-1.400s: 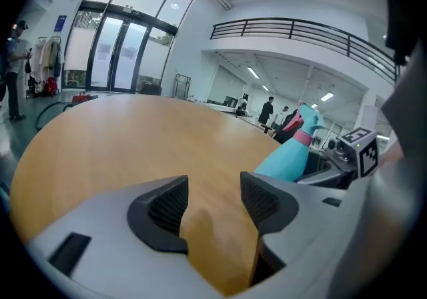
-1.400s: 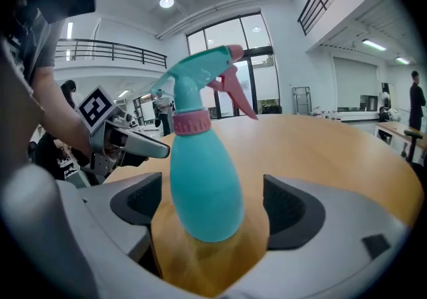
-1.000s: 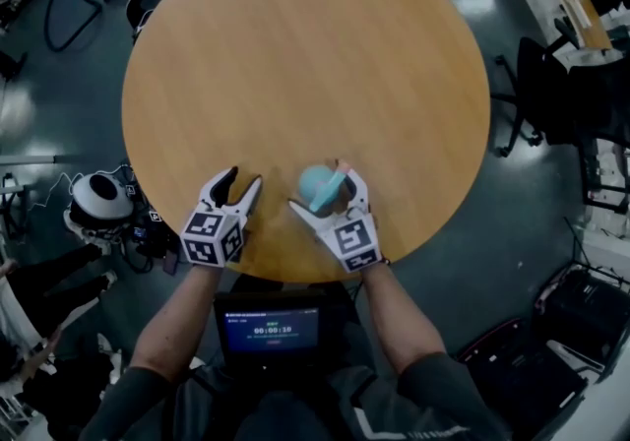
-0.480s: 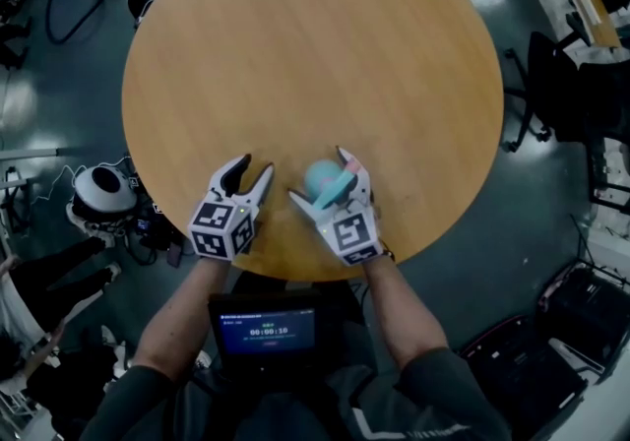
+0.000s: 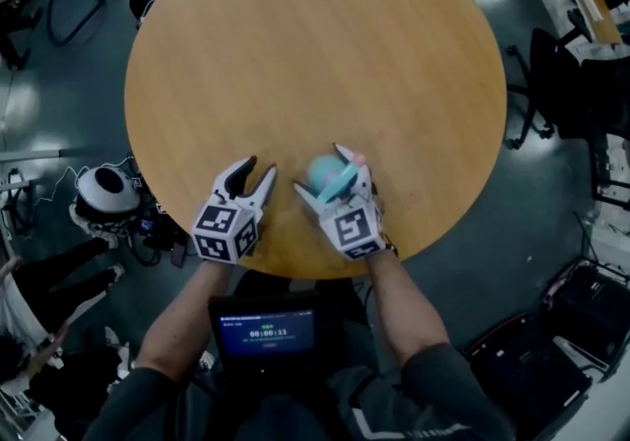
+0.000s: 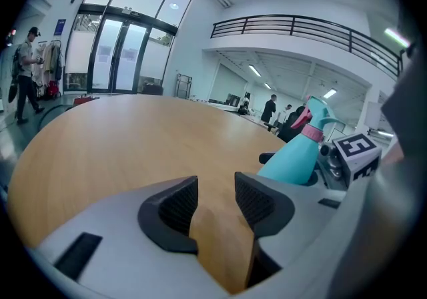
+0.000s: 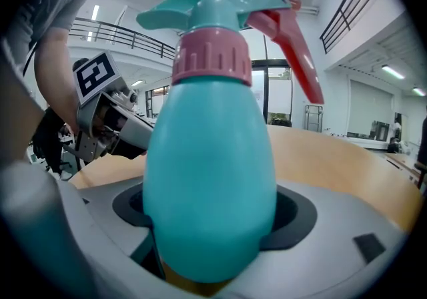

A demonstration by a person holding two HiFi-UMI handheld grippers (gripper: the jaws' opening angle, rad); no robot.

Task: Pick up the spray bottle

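Observation:
A teal spray bottle with a pink collar and red trigger stands upright near the front edge of the round wooden table. My right gripper has a jaw on each side of the bottle. Its jaws are closing, and the pads meet the bottle's sides. The bottle's base still rests on the wood. To its left, my left gripper hovers over bare table with its jaws closing and nothing between them. The left gripper view shows the bottle off to the right, apart from that gripper.
A small screen sits at the person's waist below the table edge. On the floor are a white helmet-like object at the left and dark chairs at the right. People stand far off in the hall.
The left jaws have narrowed. The right jaws have drawn in against the bottle's sides, and that gripper has rolled a little. Neither hand has shifted much.

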